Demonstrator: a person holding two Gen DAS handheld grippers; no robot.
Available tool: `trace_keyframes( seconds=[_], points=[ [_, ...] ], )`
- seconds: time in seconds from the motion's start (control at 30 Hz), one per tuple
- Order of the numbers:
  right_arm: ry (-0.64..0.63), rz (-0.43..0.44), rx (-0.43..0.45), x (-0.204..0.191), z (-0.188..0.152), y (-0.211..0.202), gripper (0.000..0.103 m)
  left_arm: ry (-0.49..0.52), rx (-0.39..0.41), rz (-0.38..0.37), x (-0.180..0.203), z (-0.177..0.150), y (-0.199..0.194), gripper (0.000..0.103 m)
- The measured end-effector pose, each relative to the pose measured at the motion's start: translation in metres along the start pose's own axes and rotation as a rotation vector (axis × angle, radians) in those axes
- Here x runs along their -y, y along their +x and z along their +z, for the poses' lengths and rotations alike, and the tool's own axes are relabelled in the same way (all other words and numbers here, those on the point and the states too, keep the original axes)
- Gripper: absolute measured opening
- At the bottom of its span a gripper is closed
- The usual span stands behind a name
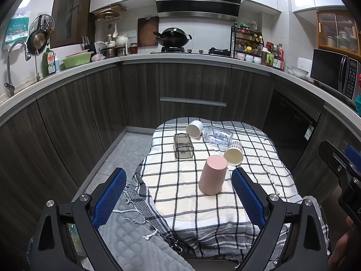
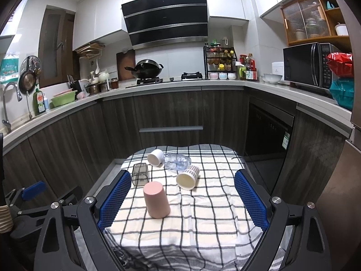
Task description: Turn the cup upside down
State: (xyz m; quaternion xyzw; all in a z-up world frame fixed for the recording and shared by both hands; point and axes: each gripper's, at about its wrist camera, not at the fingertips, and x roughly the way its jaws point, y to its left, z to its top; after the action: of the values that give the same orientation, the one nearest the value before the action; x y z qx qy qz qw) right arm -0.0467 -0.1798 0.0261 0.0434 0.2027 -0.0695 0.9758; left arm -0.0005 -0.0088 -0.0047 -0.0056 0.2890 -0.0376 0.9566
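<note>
A pink cup [image 1: 213, 174] stands upside down on the checked cloth, also in the right wrist view [image 2: 156, 199]. A striped cup [image 1: 234, 153] [image 2: 188, 177] lies on its side behind it, mouth toward me. A white cup [image 1: 194, 129] [image 2: 155, 157], a clear glass jar [image 1: 217, 135] [image 2: 177, 161] and a smoky square cup [image 1: 183, 146] [image 2: 140, 174] also lie on their sides. My left gripper [image 1: 179, 188] is open and empty, hovering in front of the pink cup. My right gripper [image 2: 182, 190] is open and empty, back from the cups.
The small table [image 1: 203, 212] is draped with the checked cloth and a grey towel [image 1: 140, 244] at its left. Dark kitchen cabinets [image 1: 194, 83] and a countertop curve around behind. The right gripper shows at the right edge of the left wrist view [image 1: 343, 164].
</note>
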Motion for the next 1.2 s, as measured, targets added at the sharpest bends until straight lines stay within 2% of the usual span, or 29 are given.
trace_keyframes(
  seconds=[1.2],
  points=[
    [0.010, 0.001, -0.012, -0.0006, -0.0050, 0.0030, 0.093, 0.010, -0.003, -0.015, 0.0004, -0.0041, 0.0024, 0.097]
  ],
)
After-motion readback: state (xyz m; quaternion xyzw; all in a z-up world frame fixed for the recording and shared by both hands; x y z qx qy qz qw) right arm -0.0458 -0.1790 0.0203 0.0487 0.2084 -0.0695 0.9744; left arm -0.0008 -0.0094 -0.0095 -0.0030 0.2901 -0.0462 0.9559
